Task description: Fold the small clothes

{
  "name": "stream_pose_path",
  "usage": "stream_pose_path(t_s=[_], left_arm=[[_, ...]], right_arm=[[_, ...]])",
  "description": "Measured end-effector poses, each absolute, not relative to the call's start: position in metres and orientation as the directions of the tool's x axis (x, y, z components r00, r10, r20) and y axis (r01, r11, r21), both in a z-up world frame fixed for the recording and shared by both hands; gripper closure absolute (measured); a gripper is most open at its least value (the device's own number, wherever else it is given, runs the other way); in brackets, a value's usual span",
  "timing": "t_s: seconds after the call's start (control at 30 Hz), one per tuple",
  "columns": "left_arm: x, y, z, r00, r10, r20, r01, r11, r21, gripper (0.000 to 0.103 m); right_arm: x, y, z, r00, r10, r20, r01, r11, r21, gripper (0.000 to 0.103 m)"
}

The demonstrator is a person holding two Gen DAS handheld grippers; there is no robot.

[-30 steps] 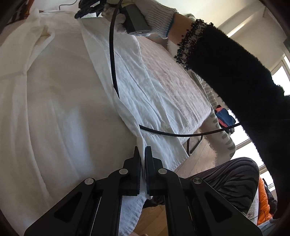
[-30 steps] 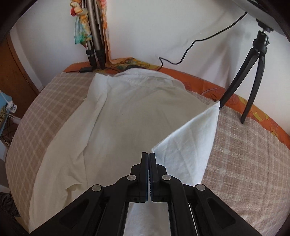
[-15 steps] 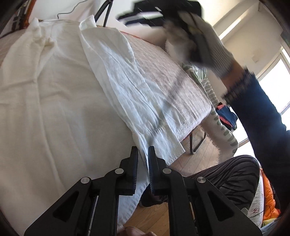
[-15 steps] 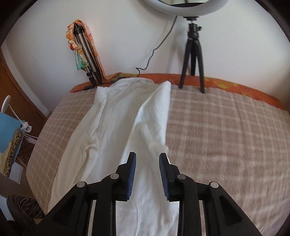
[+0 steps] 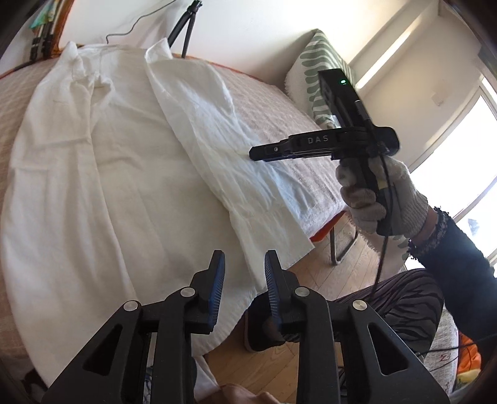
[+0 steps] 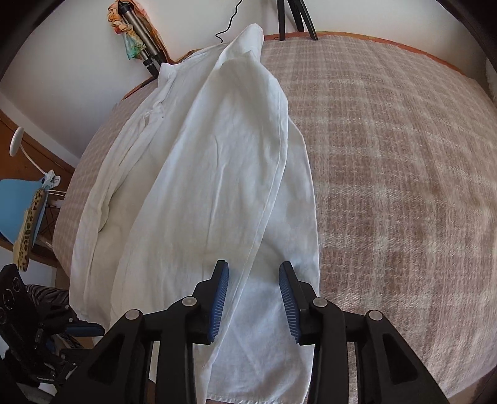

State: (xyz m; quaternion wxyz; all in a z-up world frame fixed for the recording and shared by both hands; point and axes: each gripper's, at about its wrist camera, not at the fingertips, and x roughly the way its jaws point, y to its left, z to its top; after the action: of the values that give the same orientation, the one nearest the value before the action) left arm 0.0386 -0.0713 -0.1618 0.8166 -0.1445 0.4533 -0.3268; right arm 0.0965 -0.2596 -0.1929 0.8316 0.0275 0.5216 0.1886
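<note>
Both released: L gripper & R gripper wide; white shirt side folded over, flat.

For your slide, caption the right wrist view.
Open right gripper above a white garment folded lengthwise on a checked bedspread.

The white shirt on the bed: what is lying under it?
Under the white shirt lies the checked blanket, visible on both sides. The blanket beneath the cloth is covered, so anything there cannot be seen.

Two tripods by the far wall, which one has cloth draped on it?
The grey folded tripod at the bed's corner, colourful cloth on it. The black tripod is bare.
</note>
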Motion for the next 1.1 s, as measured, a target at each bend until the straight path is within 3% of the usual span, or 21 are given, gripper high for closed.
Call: stream_pose_path(t_s=[0.03, 0.1, 0.17, 0.4, 0.57, 0.63, 0.67, 0.7, 0.77, 0.83, 0.9, 0.93, 1.1], left_arm=[[0.042, -0.07, -0.164, 0.366, -0.675, -0.64, 0.394, 0.736, -0.551, 0.079], [0.046, -0.072, -0.171, 0.355, -0.692, -0.628, 0.374, 0.721, -0.583, 0.079], [0.052, -0.07, -0.178, 0.342, -0.731, -0.591, 0.339, 0.682, -0.648, 0.08], [0.048, -0.083, -0.179, 0.332, -0.739, -0.587, 0.356, 0.674, -0.647, 0.083], [0.043, -0.106, -0.183, 0.304, -0.722, -0.621, 0.408, 0.688, -0.6, 0.084], [0.039, -0.107, -0.177, 0.298, -0.716, -0.632, 0.436, 0.691, -0.577, 0.084], [0.035, -0.106, -0.172, 0.304, -0.708, -0.637, 0.447, 0.697, -0.561, 0.084], [0.032, -0.102, -0.167, 0.312, -0.701, -0.642, 0.456, 0.703, -0.546, 0.084], [0.021, -0.086, -0.156, 0.342, -0.682, -0.647, 0.468, 0.72, -0.512, 0.08], [0.012, -0.069, -0.146, 0.383, -0.654, -0.652, 0.462, 0.747, -0.479, 0.077], [0.003, -0.042, -0.141, 0.427, -0.623, -0.656, 0.426, 0.778, -0.462, 0.067], [0.0, -0.031, -0.143, 0.442, -0.611, -0.656, 0.409, 0.789, -0.459, 0.063], [0.0, 0.019, -0.142, 0.512, -0.527, -0.679, 0.32, 0.85, -0.418, 0.063]], right_arm=[[0.095, -0.256, -0.193, 0.393, 0.335, -0.856, -0.295, 0.928, 0.228, 0.075], [0.094, -0.25, -0.193, 0.39, 0.348, -0.852, -0.319, 0.92, 0.229, 0.098], [0.093, -0.246, -0.19, 0.397, 0.356, -0.846, -0.329, 0.916, 0.231, 0.103], [0.079, -0.258, -0.168, 0.468, 0.344, -0.814, -0.327, 0.923, 0.202, 0.103], [0.084, -0.258, -0.186, 0.448, 0.255, -0.857, -0.293, 0.947, 0.129, 0.103], [0.081, -0.258, -0.189, 0.443, 0.24, -0.864, -0.297, 0.948, 0.111, 0.099], [0.079, -0.259, -0.189, 0.449, 0.237, -0.862, -0.296, 0.949, 0.107, 0.091], [0.077, -0.262, -0.187, 0.462, 0.235, -0.855, -0.288, 0.952, 0.106, 0.069], [0.071, -0.274, -0.181, 0.495, 0.245, -0.834, -0.267, 0.956, 0.122, 0.06], [0.066, -0.289, -0.177, 0.511, 0.27, -0.816, -0.243, 0.956, 0.164, 0.059], [0.062, -0.305, -0.177, 0.514, 0.295, -0.805, -0.221, 0.953, 0.208, 0.045], [0.061, -0.311, -0.179, 0.509, 0.316, -0.801, -0.217, 0.947, 0.236, 0.044], [0.052, -0.319, -0.191, 0.475, 0.358, -0.804, -0.227, 0.932, 0.281, 0.044]])
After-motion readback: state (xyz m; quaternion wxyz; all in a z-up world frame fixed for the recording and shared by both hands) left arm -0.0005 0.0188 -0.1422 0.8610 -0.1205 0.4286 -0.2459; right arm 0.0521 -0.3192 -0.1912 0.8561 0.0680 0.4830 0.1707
